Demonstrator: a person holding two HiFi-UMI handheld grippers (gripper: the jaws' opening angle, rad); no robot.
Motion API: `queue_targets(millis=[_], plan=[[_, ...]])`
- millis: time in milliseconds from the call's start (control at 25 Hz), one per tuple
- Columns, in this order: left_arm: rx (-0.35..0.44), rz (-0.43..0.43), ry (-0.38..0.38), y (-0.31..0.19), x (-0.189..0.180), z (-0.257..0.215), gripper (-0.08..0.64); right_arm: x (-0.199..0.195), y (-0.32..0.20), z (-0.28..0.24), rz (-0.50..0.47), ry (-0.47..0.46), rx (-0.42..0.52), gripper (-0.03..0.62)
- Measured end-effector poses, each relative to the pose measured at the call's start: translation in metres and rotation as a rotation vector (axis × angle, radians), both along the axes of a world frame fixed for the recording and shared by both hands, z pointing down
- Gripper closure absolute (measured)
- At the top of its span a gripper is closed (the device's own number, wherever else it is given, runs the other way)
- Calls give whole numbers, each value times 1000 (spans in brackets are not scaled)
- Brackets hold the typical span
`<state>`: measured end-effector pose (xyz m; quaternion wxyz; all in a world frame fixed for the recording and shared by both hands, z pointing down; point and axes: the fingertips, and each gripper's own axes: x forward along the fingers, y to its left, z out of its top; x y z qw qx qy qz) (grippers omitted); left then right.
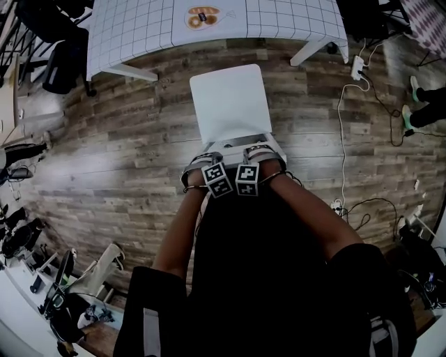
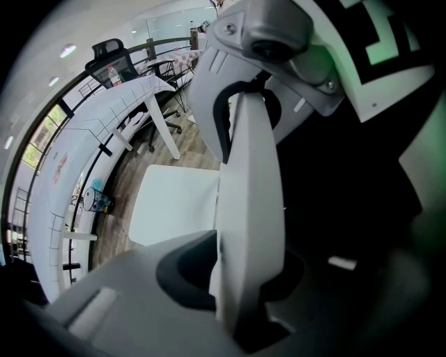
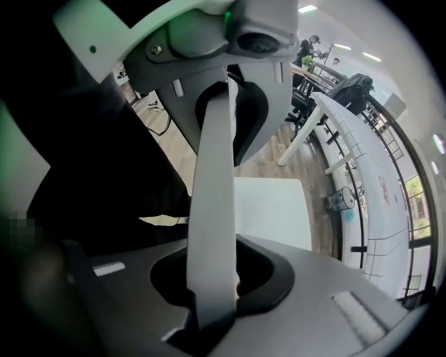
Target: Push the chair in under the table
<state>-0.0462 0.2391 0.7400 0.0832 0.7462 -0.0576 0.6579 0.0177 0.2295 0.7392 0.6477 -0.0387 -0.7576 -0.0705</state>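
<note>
On the wood floor (image 1: 118, 150): the white chair (image 1: 230, 101) stood facing the table (image 1: 139, 35). It was pulled out, its seat wholly clear of the tabletop, and a strip of floor showed between the seat's front edge and the table's near edge.
Table: covered in a white cloth with a dark grid. A plate (image 1: 203, 17) of browned baked pieces sat close to its near edge, straight beyond the chair.
Backrest (image 2: 247, 209): a thin white panel seen edge-on from above, on the person's side of the seat.
Left gripper (image 1: 204, 164): pointed straight down over the backrest's top edge, its jaws closed onto the panel from front and back.
Right gripper (image 1: 259, 157): just beside the left one on the same edge, also pointing down, with its jaws likewise pressed against both faces of the panel.
Marker cubes (image 1: 217, 180): side by side, nearly touching, just on the person's side of the backrest.
Forearms (image 1: 180, 230): bare, reaching forward to the two grippers.
Right of the chair: a white power strip (image 1: 358, 67) lay on the floor near a table leg (image 1: 315, 47), and its white cable (image 1: 341, 139) trailed toward the person.
Left of the table: a black office chair (image 1: 59, 66).
</note>
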Motion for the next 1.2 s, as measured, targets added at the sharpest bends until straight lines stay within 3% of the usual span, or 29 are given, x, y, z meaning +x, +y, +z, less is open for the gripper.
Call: queue_targets(millis=[320,680,1200], plan=[[10,-9,0,-33,7,-1,469,5,-34,-1,-13,-12,-33,500],[24,-20,5,-79,7,0,471,4,-81,1,-34,-17,-4,508],[23,18,11,-150,-21,-1,465,-23,-149,-1,9,-4,-6,514]])
